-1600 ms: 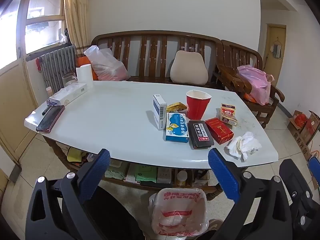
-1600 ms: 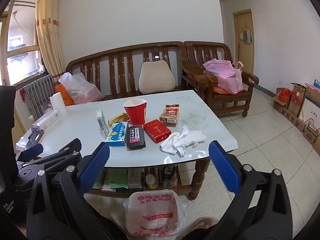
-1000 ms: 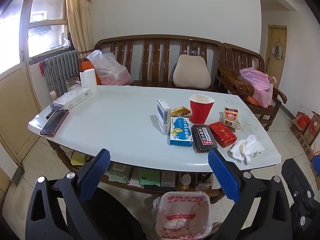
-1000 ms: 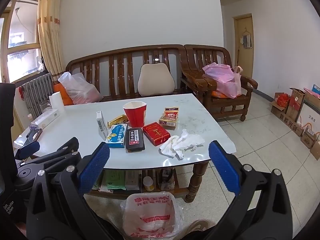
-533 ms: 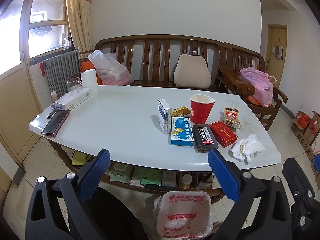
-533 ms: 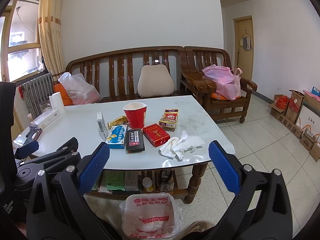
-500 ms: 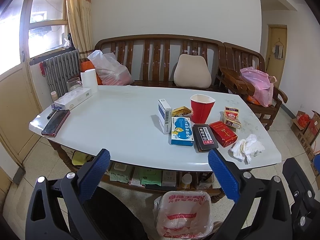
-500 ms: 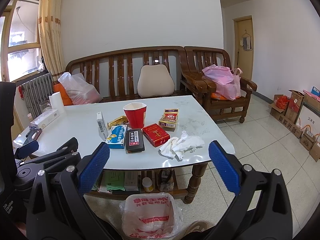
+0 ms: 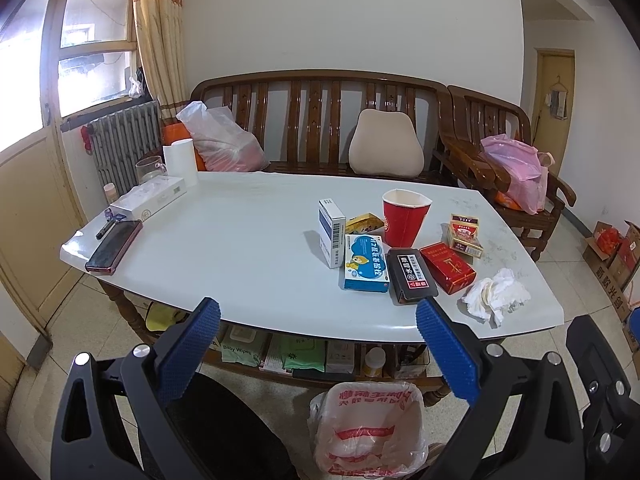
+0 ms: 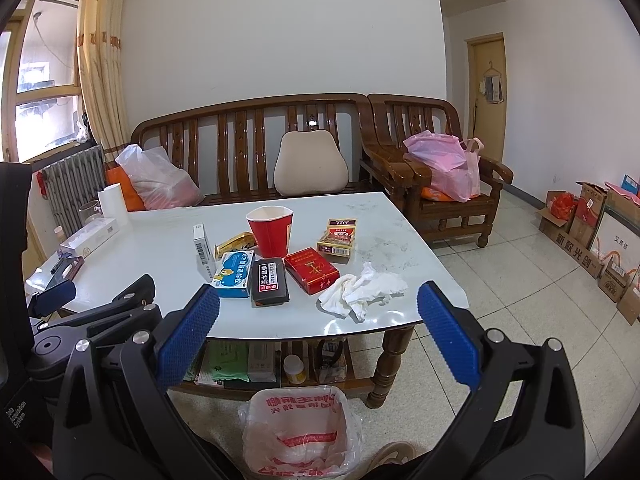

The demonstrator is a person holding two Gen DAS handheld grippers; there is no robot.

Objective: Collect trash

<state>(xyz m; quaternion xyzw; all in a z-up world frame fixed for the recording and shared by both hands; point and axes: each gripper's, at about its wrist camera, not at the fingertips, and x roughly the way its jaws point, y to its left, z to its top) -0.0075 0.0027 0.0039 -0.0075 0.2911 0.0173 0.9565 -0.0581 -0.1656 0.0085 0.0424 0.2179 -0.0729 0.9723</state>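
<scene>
White glossy table [image 9: 248, 240] with a bunch of stuff piled toward its right half. Crumpled tissue [image 10: 362, 286] sits near the front right corner, nothing touching it, just off the 4 o'clock side of the red cigarette pack [image 10: 316, 270]. Black box [image 10: 269, 282] lies right next to that pack at its 9 o'clock, and the blue medicine box [image 10: 234, 274] is on the black box's other side. Red paper cup [image 10: 270, 230] stands upright behind them at about 12 o'clock, with a yellow wrapper [image 10: 236, 242] beside it and a white box [image 10: 203, 252] standing on edge further left. Another cigarette pack [image 10: 338, 236] is off at the cup's 3 o'clock.

Trash bin [image 10: 298, 434] lined with a white-and-red plastic bag is on the floor in front of the table, at 6 o'clock in both wrist views.

Left gripper [image 9: 318, 350] hangs in front of the table edge with its blue pads spread wide, holding nothing. Right gripper [image 10: 318, 344] is the same deal, wide apart and empty, with the tissue showing between its fingers. Phone [image 9: 114, 246] lies way over at the far left corner.
</scene>
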